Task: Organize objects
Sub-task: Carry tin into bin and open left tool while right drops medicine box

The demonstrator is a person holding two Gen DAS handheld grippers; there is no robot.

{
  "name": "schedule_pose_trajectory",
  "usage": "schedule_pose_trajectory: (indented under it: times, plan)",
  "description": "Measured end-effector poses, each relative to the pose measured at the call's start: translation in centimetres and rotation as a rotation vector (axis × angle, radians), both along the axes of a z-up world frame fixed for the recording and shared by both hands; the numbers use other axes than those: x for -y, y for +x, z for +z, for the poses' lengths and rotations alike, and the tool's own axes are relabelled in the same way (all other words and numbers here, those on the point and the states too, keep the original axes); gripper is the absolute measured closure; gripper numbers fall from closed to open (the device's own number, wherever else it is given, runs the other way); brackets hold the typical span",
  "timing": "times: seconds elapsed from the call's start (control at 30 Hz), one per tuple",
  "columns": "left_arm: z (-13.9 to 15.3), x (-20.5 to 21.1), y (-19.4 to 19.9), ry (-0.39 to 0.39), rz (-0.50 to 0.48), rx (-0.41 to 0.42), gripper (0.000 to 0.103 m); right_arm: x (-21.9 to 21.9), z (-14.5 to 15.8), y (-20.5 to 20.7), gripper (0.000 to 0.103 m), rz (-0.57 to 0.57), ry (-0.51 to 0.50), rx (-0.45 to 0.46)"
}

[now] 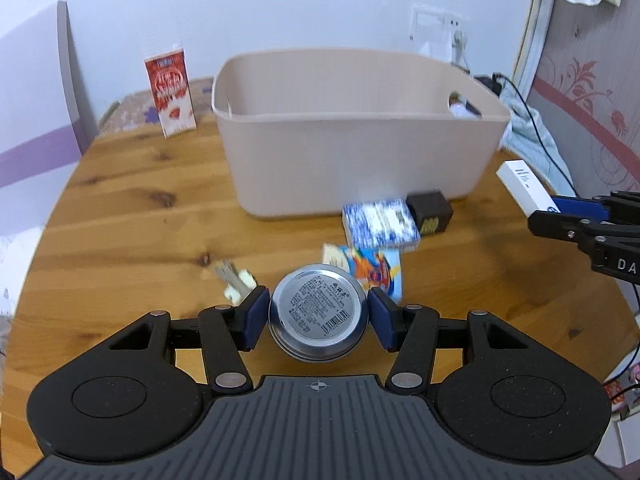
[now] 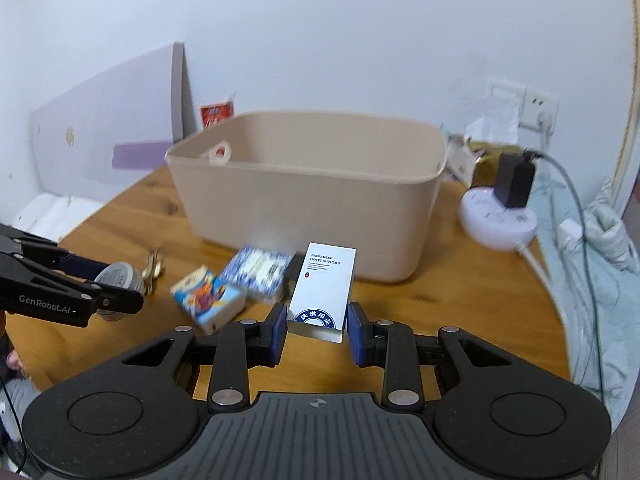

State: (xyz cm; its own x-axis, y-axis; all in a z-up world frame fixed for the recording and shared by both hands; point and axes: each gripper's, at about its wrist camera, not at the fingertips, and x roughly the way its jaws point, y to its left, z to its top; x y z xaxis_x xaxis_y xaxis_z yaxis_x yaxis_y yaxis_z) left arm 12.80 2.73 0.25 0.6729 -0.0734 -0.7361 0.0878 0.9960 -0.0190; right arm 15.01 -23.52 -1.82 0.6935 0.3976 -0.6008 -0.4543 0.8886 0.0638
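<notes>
My left gripper (image 1: 318, 312) is shut on a round silver tin (image 1: 318, 306), held above the wooden table (image 1: 140, 216). My right gripper (image 2: 316, 330) is shut on a white hotel-supplies box (image 2: 322, 292), also lifted; it shows at the right of the left wrist view (image 1: 524, 186). A beige plastic bin (image 1: 352, 136) stands behind both; in the right wrist view (image 2: 312, 184) it holds a small white item. On the table lie a blue-and-white patterned pack (image 1: 380, 222), a cartoon-printed carton (image 1: 372, 266), a small dark box (image 1: 430, 212) and a small bundle of keys (image 1: 236, 280).
A red-and-white carton (image 1: 171, 90) stands at the table's far left corner. A white round power strip with a black charger (image 2: 500, 216) and cables sits right of the bin. Light blue cloth (image 2: 592, 248) lies along the table's right edge. A white wall is behind.
</notes>
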Motion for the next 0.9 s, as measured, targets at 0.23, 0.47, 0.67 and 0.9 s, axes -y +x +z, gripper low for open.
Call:
schedule_pose_trajectory:
  times: [0.23, 0.47, 0.67, 0.9]
  plan:
    - [3.0, -0.2, 1.7, 0.002, 0.019, 0.088, 0.048, 0.9, 2.6, 1.0, 0.073, -0.029, 0.014, 0.084]
    - [5.9, 0.5, 5.2, 0.037, 0.002, 0.162, 0.048, 1.0, 5.6, 3.5, 0.073, -0.044, 0.022, 0.174]
    - [6.5, 1.8, 9.7, 0.043, 0.005, 0.158, 0.048, 0.7, 6.8, 6.5, 0.073, -0.058, 0.041, 0.201]
    - [4.5, 3.2, 15.1, 0.046, 0.013, 0.091, 0.048, -0.4, 6.2, 10.7, 0.073, -0.066, 0.014, 0.162]
